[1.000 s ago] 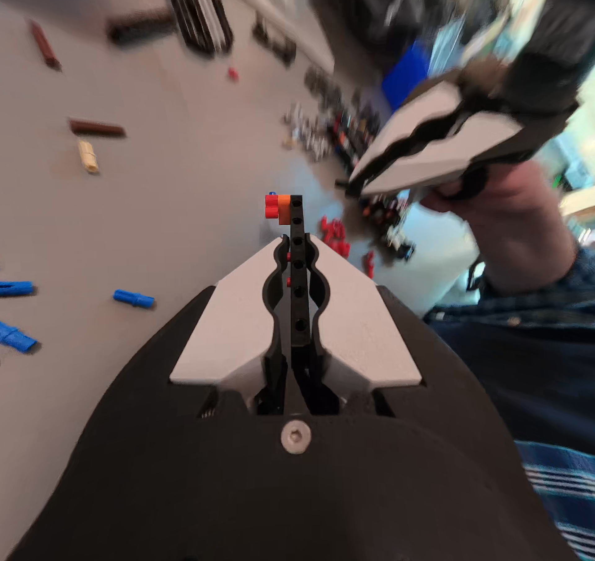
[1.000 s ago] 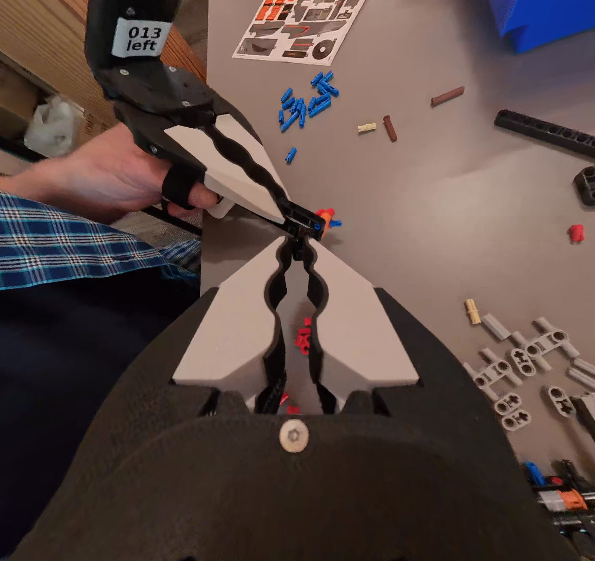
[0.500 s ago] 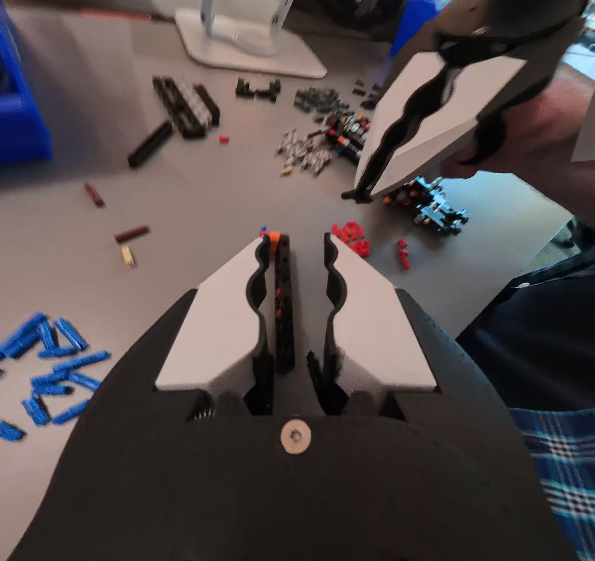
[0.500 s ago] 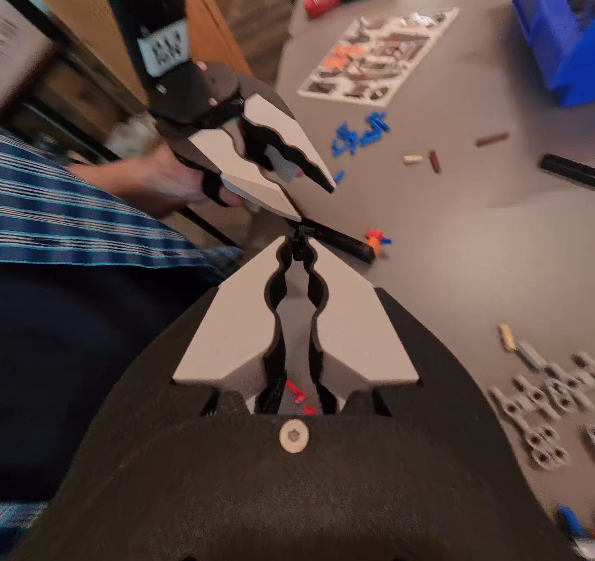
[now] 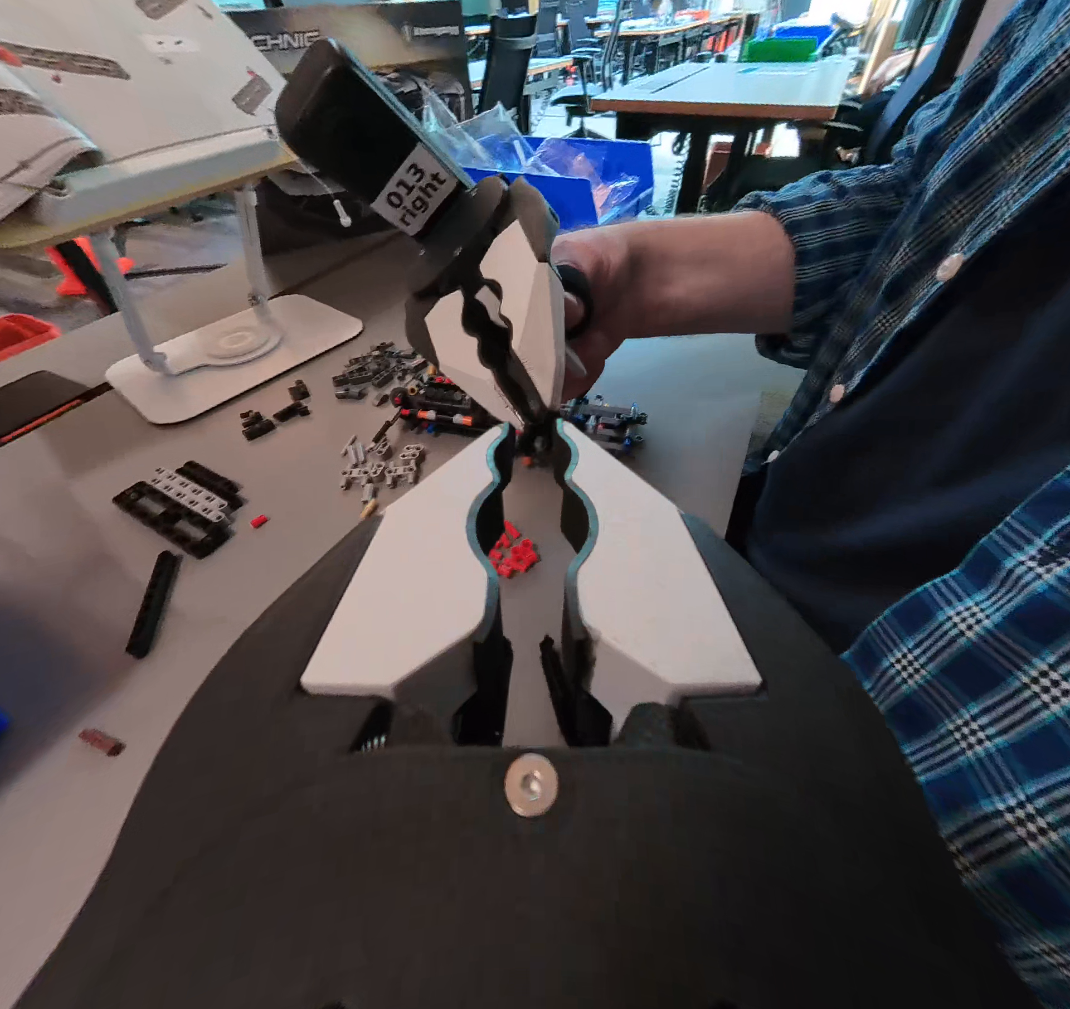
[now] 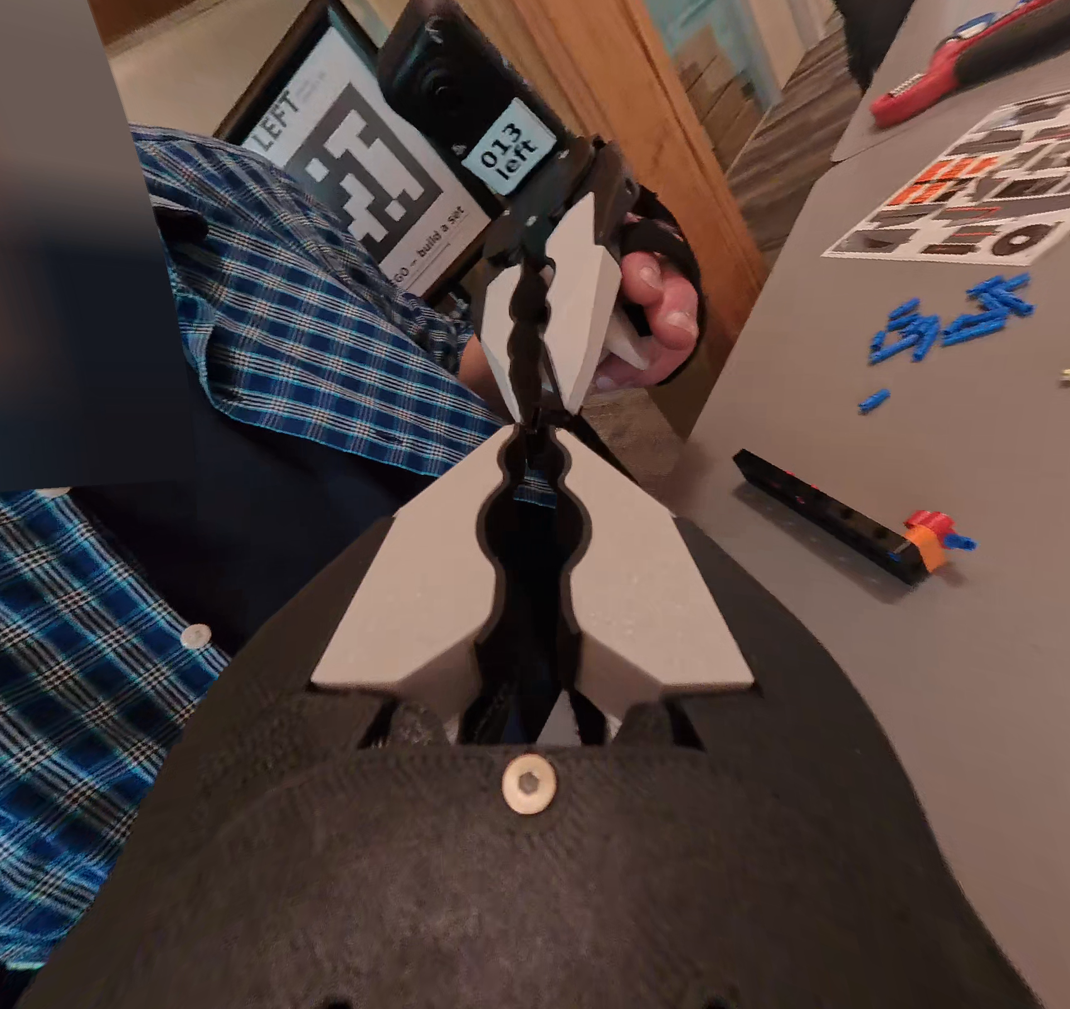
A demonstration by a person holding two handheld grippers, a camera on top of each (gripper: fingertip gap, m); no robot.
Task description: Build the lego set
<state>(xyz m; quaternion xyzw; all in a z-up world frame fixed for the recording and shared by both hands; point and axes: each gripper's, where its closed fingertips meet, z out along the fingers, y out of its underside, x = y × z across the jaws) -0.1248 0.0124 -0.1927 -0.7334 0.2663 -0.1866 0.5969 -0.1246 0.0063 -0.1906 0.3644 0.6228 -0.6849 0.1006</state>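
Note:
In the left wrist view my left gripper [image 5: 532,437] and my right gripper [image 5: 535,422] meet tip to tip above the table's near edge. Both are closed on one small black lego piece [image 5: 531,445] with a red spot. The right wrist view shows the same meeting: my right gripper [image 6: 530,438] from below, the left gripper [image 6: 530,410] from above. The long black beam [image 6: 834,518] with orange, red and blue parts on its end [image 6: 926,547] lies free on the grey table to the right.
A pile of red pins [image 5: 512,555] lies below the grippers. Grey connectors [image 5: 382,463], black frames [image 5: 179,506], a loose black beam [image 5: 153,602] and a partial build [image 5: 602,419] lie around. Blue pins [image 6: 949,321] and a sticker sheet [image 6: 984,193] lie farther off. A white stand [image 5: 231,350] holds the booklet. The tips of both grippers are at nearly the same place. From either gripper's tips it is about 25 cm to the loose black beam [image 5: 153,602].
My left gripper opened and left the long black beam on the table, then rose and closed tip to tip against the right gripper. The right gripper kept its small piece.

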